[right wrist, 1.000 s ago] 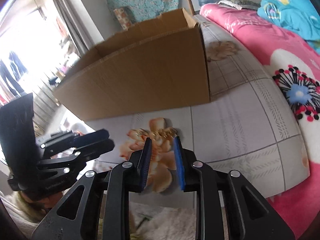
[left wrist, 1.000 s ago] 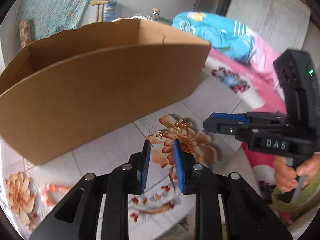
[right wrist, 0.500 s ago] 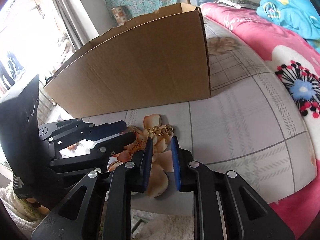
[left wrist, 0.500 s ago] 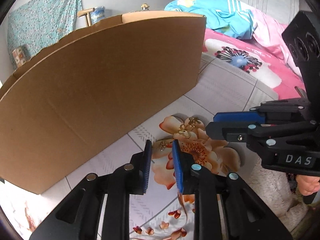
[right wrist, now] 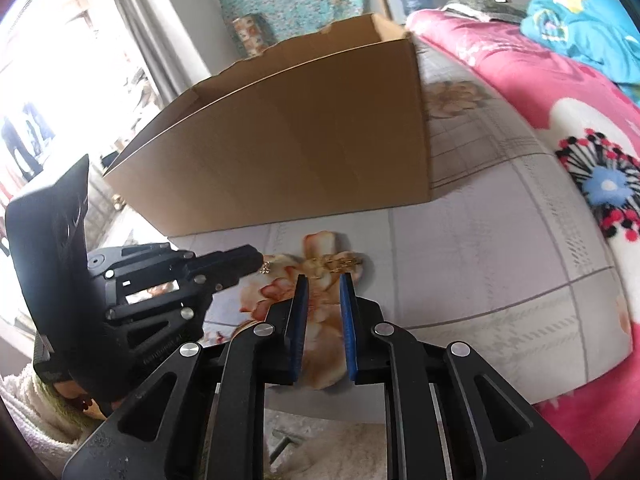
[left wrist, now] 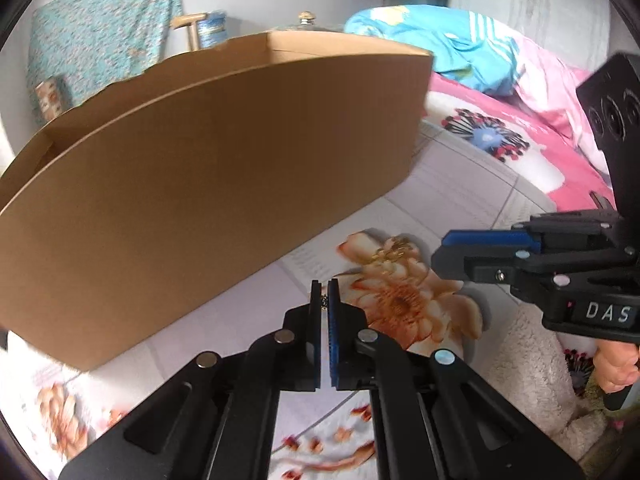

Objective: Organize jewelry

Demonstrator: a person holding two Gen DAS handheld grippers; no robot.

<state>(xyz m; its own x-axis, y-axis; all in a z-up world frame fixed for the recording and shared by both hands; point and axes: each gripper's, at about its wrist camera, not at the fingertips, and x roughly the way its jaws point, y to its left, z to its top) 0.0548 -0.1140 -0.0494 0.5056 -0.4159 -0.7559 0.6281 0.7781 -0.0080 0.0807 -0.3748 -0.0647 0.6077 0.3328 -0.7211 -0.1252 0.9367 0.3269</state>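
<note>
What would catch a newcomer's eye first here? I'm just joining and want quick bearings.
The big open cardboard box standing on the flowered bedspread fills the middle. In front of it, the left tool is shut on a small gold jewelry piece, while more gold jewelry lies on the printed flower just ahead of the open right tool. A bright pink blanket lies to the right.

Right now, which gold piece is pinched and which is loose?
The small gold piece at the left gripper tips is pinched; its jaws have just closed on it. The larger gold piece lies loose on the sheet, ahead of the right gripper.
</note>
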